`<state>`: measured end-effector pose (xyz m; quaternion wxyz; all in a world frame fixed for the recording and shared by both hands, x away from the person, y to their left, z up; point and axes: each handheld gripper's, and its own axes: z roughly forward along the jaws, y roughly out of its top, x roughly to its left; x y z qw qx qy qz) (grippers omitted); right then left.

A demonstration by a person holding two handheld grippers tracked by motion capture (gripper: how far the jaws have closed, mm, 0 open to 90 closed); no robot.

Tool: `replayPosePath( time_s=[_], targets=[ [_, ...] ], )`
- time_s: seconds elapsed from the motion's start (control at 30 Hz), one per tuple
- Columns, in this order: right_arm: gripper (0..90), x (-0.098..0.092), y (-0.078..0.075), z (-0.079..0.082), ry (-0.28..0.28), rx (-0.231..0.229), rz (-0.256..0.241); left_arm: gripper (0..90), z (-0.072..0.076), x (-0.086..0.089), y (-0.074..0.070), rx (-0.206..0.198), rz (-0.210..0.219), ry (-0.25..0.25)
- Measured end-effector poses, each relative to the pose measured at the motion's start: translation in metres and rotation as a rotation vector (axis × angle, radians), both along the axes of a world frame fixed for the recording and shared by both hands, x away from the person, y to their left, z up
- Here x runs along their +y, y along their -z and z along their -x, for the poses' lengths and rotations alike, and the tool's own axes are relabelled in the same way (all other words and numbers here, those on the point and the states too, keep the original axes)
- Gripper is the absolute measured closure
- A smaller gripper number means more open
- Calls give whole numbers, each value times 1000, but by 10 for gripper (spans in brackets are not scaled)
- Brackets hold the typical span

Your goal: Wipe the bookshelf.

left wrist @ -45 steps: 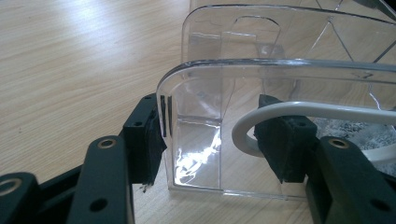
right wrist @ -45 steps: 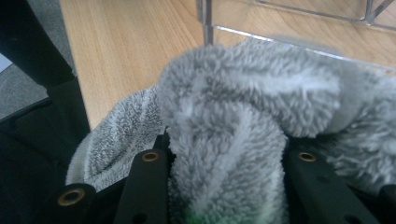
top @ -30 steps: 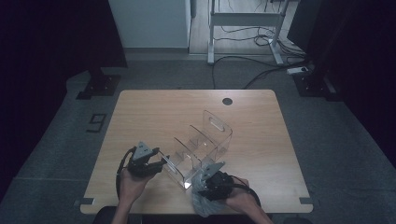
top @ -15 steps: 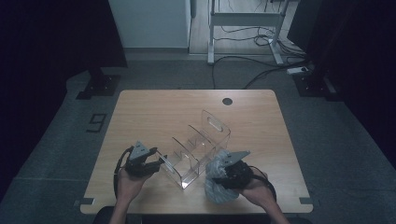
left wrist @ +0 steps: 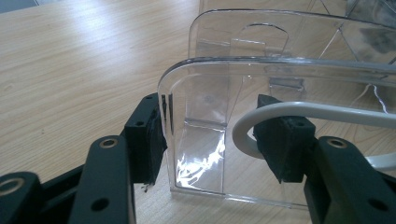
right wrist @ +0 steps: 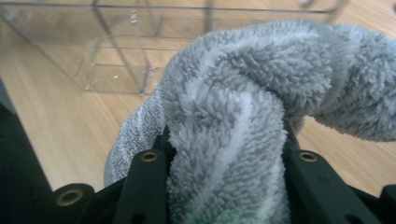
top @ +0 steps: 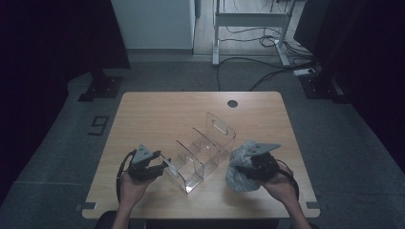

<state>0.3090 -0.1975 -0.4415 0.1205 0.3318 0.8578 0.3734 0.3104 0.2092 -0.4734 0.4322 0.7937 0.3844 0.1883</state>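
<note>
Your right gripper (top: 255, 164) sits low and right of centre in the high view, clamped on a bunched grey towel (top: 241, 167) — in the right gripper view the fluffy cloth (right wrist: 233, 130) bulges up between both jaws and hides the pads. The clear acrylic divider rack (top: 203, 150) lies just left of that cloth in the high view, its long axis running diagonally from lower left up toward the upper right, on the wooden table (top: 172, 107). So from your right gripper the rack is to the left and slightly up, very near — the towel looks close to touching its side wall, though I cannot tell if it does.

Your left gripper (top: 149, 167) is at the rack's lower-left end. In the left gripper view its jaws stand apart either side of the end panel (left wrist: 205, 130), pads (left wrist: 149, 140) near the acrylic, not squeezed onto it. A white cable (left wrist: 299, 112) loops in front.

The right gripper, being nearer the long side, looks best placed for the wipe.
</note>
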Motion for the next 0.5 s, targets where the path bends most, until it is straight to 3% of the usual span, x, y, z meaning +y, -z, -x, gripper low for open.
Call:
replayPosePath(
  time_s=[0.33, 0.5],
  targets=[
    [625, -46, -4, -10, 148, -18, -9, 445, 0, 0, 0, 1, 5, 1],
    [624, -74, -6, -12, 253, -30, 8, 444, -1, 1, 1, 3, 7, 2]
  ],
)
